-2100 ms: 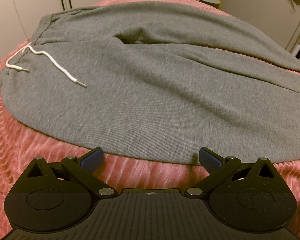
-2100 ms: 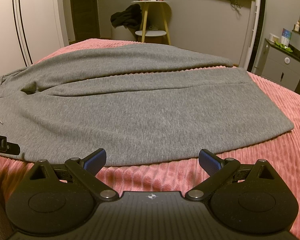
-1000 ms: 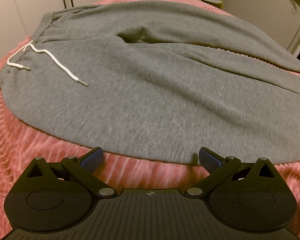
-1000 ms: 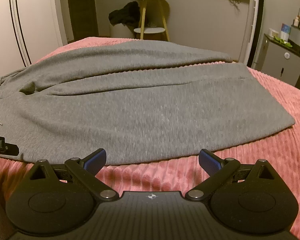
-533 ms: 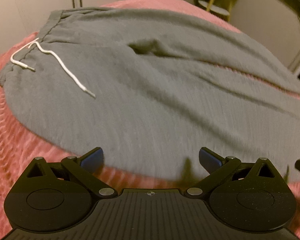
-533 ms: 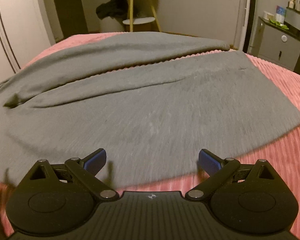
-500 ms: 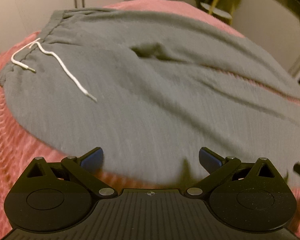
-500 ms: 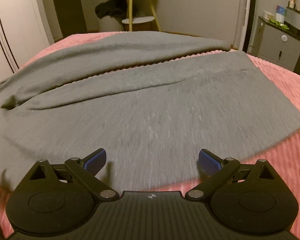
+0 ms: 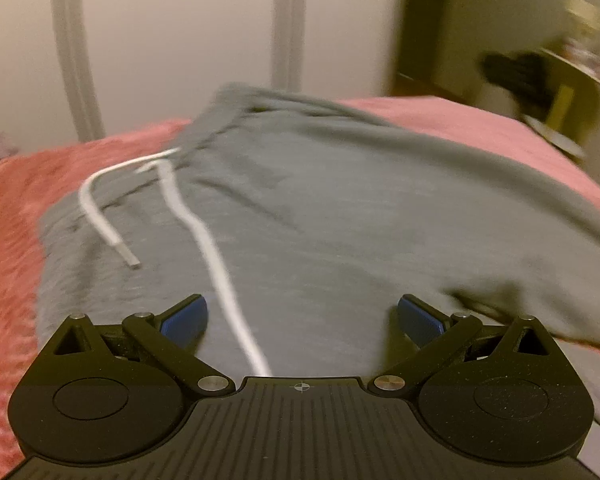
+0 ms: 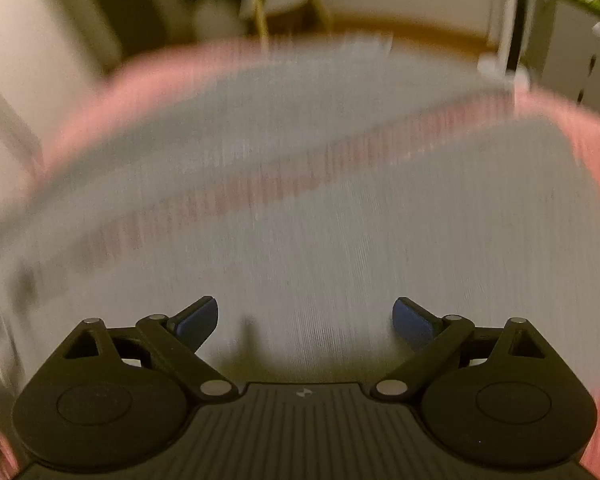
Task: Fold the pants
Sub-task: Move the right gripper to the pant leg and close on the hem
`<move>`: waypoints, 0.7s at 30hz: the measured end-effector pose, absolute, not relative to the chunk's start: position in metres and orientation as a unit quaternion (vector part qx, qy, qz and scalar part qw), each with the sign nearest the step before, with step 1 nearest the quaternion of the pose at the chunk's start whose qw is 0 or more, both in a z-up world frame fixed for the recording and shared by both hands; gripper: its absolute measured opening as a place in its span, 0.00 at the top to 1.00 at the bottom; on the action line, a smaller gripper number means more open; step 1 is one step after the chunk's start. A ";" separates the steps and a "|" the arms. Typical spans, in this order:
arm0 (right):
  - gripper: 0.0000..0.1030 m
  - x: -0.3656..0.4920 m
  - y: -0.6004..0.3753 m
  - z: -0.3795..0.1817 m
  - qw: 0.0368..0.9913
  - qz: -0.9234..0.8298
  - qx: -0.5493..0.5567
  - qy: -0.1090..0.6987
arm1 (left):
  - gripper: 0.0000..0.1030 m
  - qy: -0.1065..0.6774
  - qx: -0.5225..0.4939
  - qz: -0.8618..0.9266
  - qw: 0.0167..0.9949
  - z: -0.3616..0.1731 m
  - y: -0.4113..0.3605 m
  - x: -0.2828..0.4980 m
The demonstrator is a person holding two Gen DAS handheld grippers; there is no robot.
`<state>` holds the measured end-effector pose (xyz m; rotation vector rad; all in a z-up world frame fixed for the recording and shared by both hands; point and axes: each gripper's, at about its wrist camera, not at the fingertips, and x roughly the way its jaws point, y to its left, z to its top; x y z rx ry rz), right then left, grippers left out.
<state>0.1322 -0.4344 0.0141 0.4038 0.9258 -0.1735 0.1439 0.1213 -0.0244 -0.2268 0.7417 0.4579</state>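
Moved forward over the cloth since half a second ago: left gripper (image 9: 302, 316), earlier short of the near hem, now above the waist end, jaws spread wide with nothing between the blue pads (image 9: 184, 318) except the long strand of the white drawstring (image 9: 204, 248), running under the gap toward the gripper body. Likewise advanced, right gripper (image 10: 304, 318), jaws also wide apart and empty, over the near leg, with a dark shadow on the fabric just ahead of the body. Grey pants (image 9: 340, 216) spread flat on the pink ribbed bedspread (image 9: 8, 216); waistband (image 9: 220, 120) at the far left of the left wrist view, short strand of the drawstring curling beside it. Both legs stretched away in the right wrist view, a strip of pink showing between them, all heavily streaked by motion blur. Beyond the bed, pale wardrobe doors (image 9: 172, 40), a wooden side table (image 10: 268, 4) and a grey cabinet (image 10: 576, 48), blurred.
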 end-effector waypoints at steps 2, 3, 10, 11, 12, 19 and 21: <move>0.08 0.184 -0.449 0.031 0.883 -0.107 0.213 0.404 | 0.00 0.355 -0.117 0.223 0.900 -0.034 0.128 0.146; 0.08 0.217 -0.457 0.033 0.882 -0.116 0.228 0.395 | 0.00 0.350 -0.116 0.222 0.903 -0.036 0.131 0.146; 0.24 0.390 -0.469 0.002 0.845 -0.245 0.248 0.405 | 0.00 0.311 -0.046 0.216 0.924 -0.058 0.119 0.130; 0.23 0.403 -0.469 -0.002 0.840 -0.260 0.253 0.404 | 0.00 0.307 -0.040 0.217 0.926 -0.060 0.117 0.129; 0.22 0.416 -0.468 -0.006 0.836 -0.270 0.254 0.405 | 0.00 0.303 -0.038 0.217 0.927 -0.060 0.116 0.129; 0.21 0.464 -0.481 -0.041 0.799 -0.326 0.264 0.430 | 0.00 0.288 -0.054 0.215 0.932 -0.061 0.118 0.124; 0.20 0.466 -0.484 -0.046 0.797 -0.333 0.257 0.433 | 0.00 0.286 -0.051 0.216 0.932 -0.061 0.116 0.124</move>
